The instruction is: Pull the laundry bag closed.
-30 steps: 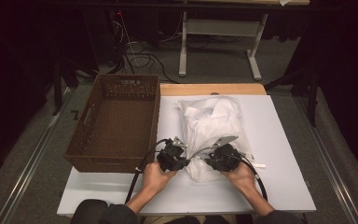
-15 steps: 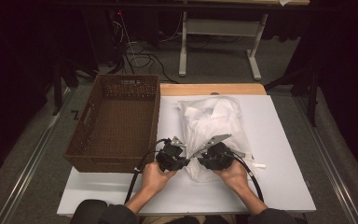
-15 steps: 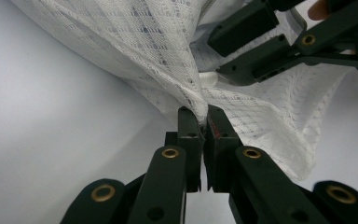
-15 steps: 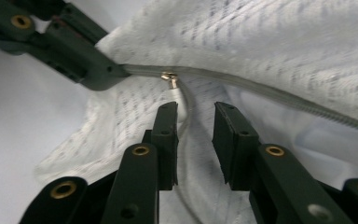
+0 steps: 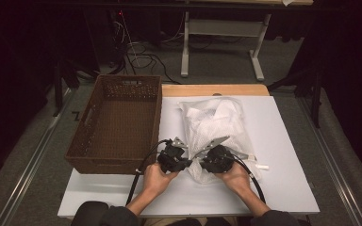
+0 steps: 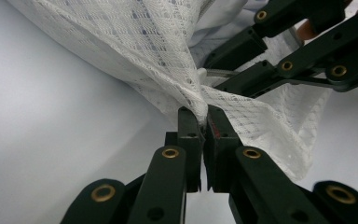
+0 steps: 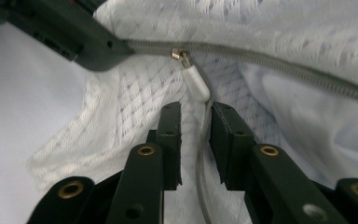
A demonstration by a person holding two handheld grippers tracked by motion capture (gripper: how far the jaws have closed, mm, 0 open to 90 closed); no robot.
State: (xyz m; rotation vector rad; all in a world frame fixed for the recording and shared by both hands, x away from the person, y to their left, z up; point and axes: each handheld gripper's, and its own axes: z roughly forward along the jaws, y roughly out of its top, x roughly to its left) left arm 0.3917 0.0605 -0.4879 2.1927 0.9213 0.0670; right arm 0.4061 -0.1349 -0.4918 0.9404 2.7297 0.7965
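A white mesh bag (image 5: 214, 127) with clothes inside lies on the white table (image 5: 283, 141). My left gripper (image 5: 188, 159) is shut on a pinched fold of its mesh (image 6: 144, 46) at the near end, the jaws (image 6: 203, 116) tight together on the cloth. My right gripper (image 5: 200, 162) faces it from the right, open. Its jaws (image 7: 196, 109) have just been closing, with the bag's grey zipper seam running between them untouched. The silver zipper pull (image 7: 195, 81) hangs just beyond the tips, at the end of the zipper (image 7: 284, 63).
A brown wicker basket (image 5: 118, 122) stands empty on the table's left side, close to my left hand. A small white piece (image 5: 262, 167) lies right of the bag. A wooden edge (image 5: 214, 89) shows behind the table, with cables and a desk frame on the floor beyond.
My right gripper has shifted a little to the left, closer to the left gripper at the bag's near end. The left gripper and the bag have stayed put.
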